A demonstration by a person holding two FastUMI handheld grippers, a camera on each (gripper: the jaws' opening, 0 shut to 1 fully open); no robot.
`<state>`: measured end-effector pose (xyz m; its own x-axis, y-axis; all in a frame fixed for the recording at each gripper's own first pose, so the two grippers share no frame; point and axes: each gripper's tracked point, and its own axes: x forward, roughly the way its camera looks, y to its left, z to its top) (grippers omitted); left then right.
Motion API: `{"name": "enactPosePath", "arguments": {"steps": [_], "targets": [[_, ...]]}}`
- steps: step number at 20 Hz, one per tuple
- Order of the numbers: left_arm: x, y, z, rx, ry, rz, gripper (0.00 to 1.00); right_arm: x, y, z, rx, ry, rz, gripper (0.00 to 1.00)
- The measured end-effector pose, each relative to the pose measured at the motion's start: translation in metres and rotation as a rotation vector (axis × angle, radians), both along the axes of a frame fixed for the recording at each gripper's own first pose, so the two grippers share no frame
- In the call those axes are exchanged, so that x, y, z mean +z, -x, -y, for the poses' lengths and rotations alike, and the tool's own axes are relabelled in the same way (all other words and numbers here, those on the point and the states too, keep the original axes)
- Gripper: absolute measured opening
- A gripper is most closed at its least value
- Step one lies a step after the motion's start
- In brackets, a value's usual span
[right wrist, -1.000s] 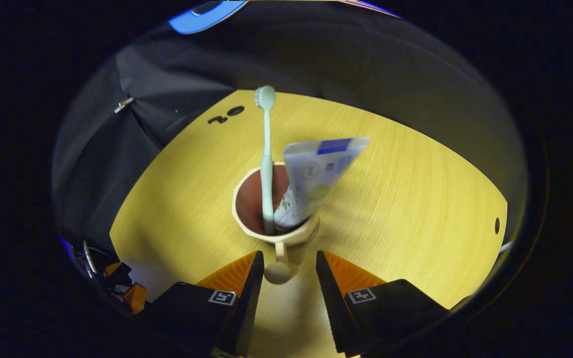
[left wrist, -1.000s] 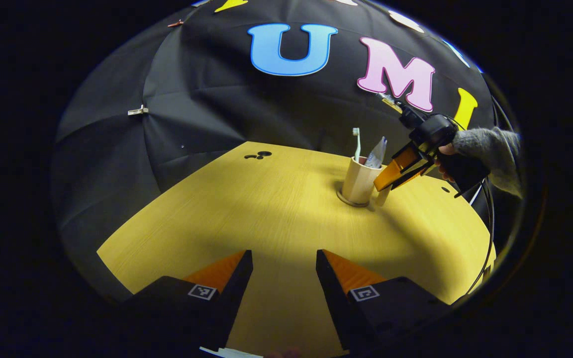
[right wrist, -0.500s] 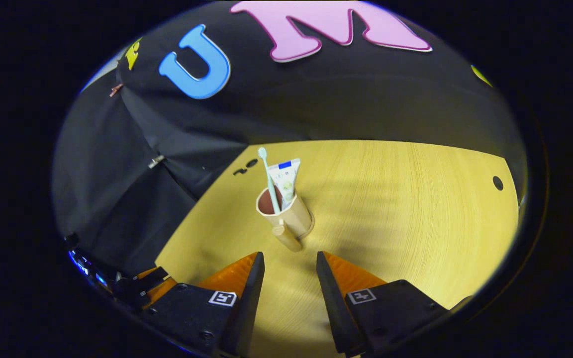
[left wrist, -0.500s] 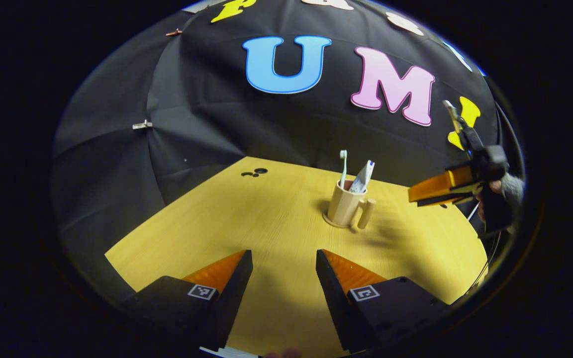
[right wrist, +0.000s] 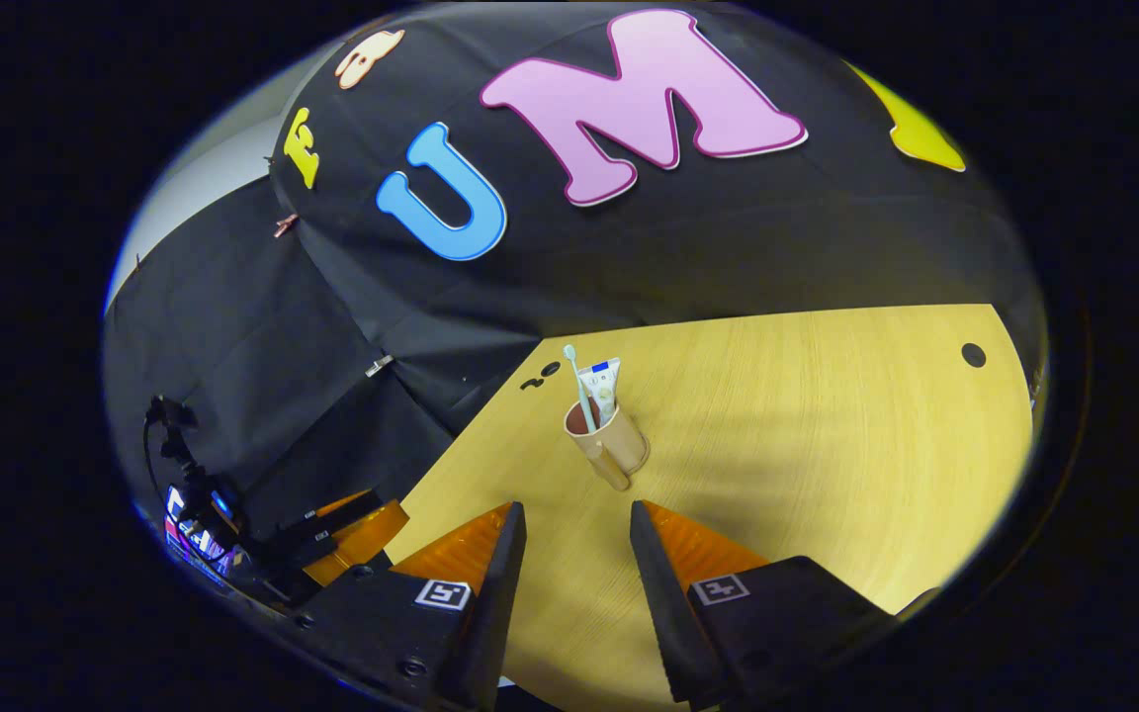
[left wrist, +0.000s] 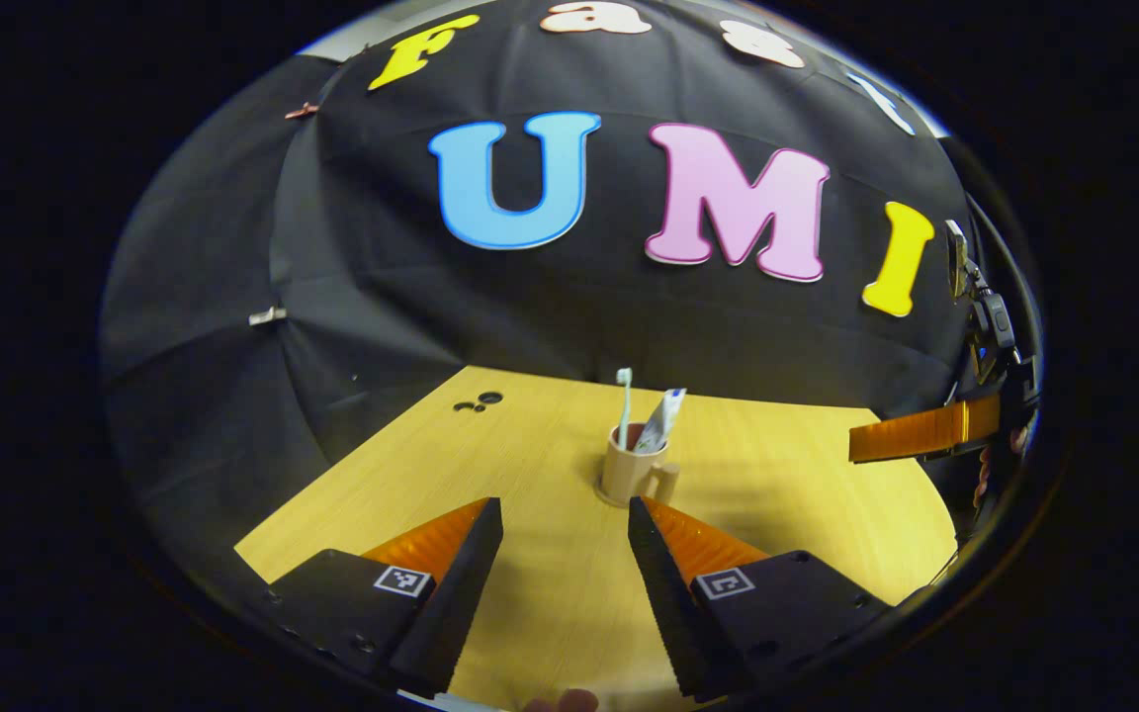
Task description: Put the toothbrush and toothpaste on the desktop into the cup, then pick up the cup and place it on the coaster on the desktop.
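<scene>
Cup [left wrist: 634, 473] upright near the desktop's [left wrist: 787, 465] middle, on what looks like the coaster [left wrist: 611, 495], toothbrush [left wrist: 623, 405] and toothpaste [left wrist: 660, 420] standing inside, handle toward the cameras. Left gripper [left wrist: 564, 524] and right gripper [right wrist: 577, 529] both spread, empty, well apart from it. Placement apparently done, so best kept low and slow on the way out, clear of the handle, no brushing the tall toothbrush or tipping anything.

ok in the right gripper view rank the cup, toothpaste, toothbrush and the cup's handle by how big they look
1. cup, the bulkiest.
2. toothbrush and toothpaste: unsure; the brush is longer but thin, the tube shorter but wider, and both are partly hidden inside the cup.
3. handle, the smallest.
</scene>
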<state>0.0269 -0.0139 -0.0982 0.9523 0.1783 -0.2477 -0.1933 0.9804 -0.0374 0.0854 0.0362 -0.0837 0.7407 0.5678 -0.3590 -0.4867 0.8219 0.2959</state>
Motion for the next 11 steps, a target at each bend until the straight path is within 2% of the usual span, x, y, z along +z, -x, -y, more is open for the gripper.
{"name": "enactPosePath", "arguments": {"steps": [6, 11], "targets": [[0.048, 0.004, 0.031, -0.103, -0.029, 0.055, 0.82, 0.028, 0.037, 0.022, -0.073, -0.041, 0.053, 0.66], [0.053, 0.009, 0.038, -0.116, -0.031, 0.048, 0.82, 0.03, 0.048, 0.034, -0.088, -0.016, 0.062, 0.66]]}}
